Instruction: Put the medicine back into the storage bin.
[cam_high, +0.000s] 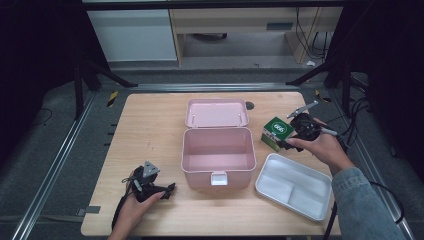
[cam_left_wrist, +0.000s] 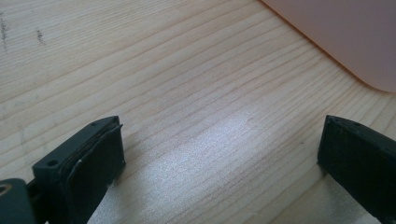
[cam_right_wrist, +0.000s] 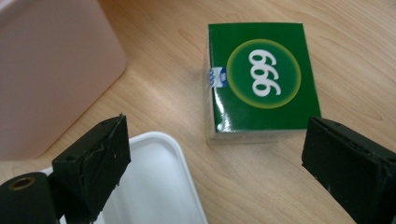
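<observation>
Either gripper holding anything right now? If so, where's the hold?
Nothing held. The right gripper is open above the green box; the left gripper is open over bare table.

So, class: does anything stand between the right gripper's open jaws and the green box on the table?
Nothing visible does. The right gripper is open, and only bare table lies between it and the green box; the white tray sits off to one side.

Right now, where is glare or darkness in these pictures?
High view: dark surroundings, the table evenly lit. Left gripper view: a pale sheen on the wood between the open jaws. Right gripper view: a small glint on the green box, print sharp.
</observation>
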